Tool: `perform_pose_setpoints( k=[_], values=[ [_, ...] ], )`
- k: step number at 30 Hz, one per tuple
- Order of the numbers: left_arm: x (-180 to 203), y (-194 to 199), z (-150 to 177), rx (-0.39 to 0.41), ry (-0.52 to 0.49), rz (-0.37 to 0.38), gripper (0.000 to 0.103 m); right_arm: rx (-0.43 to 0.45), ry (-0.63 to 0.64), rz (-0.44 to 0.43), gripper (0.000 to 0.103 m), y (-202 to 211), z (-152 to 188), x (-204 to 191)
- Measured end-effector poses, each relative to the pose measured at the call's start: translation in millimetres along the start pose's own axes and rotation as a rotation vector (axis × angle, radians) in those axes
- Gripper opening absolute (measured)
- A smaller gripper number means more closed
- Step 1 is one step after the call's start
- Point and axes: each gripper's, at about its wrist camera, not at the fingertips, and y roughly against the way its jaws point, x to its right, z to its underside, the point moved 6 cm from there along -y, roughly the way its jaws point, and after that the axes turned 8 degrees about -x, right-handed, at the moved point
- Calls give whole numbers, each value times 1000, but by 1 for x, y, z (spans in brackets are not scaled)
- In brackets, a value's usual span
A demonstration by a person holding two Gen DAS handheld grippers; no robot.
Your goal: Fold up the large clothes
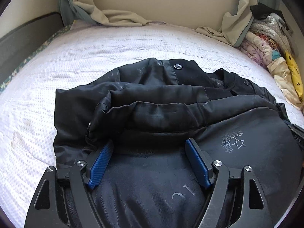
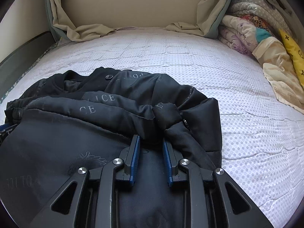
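Observation:
A black padded jacket (image 1: 161, 98) with grey printed letters and a star emblem lies crumpled on the white mattress (image 1: 95, 53). Its lining faces up and a snap button shows at the far edge. My left gripper (image 1: 149, 142) is open wide low over the near part of the jacket. Lining bulges between its blue pads (image 1: 99, 163), which do not squeeze it. In the right wrist view, the right gripper (image 2: 151, 139) has its jaws close together, shut on a thick fold of the jacket (image 2: 95, 114) near its right side.
The dotted white mattress (image 2: 228, 95) stretches beyond and to the right of the jacket. A pile of folded quilts and a yellow cloth (image 2: 256, 38) lies along the right edge. Beige curtains (image 2: 79, 30) hang onto the far corners by the wall.

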Motion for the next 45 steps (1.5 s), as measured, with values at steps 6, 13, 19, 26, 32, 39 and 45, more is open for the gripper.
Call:
perform_pose_setpoints(
  k=[6,13,19,26,32,39,45],
  values=[
    [0,13,-10,-52,13,17,87,-83,-188,-162,21,9,-7,18],
    [24,66,-26,69,-66,-8,89,-32,-259,-220,50,64,-27,16],
    [83,84,-16,76,-189,150,93,35,-2,-254,50,90,-26,-60],
    [103,28,7,-98,-205,152,98,-38,151,-117,52,42,7,-97],
    [106,15,20,-87,-241,116,99,-33,144,-140,53,21,24,-90],
    [103,30,12,-90,-242,111,99,-77,113,-176,55,25,17,-88],
    [75,57,-14,-17,-195,74,99,-63,17,-324,55,57,-9,-67]
  ],
)
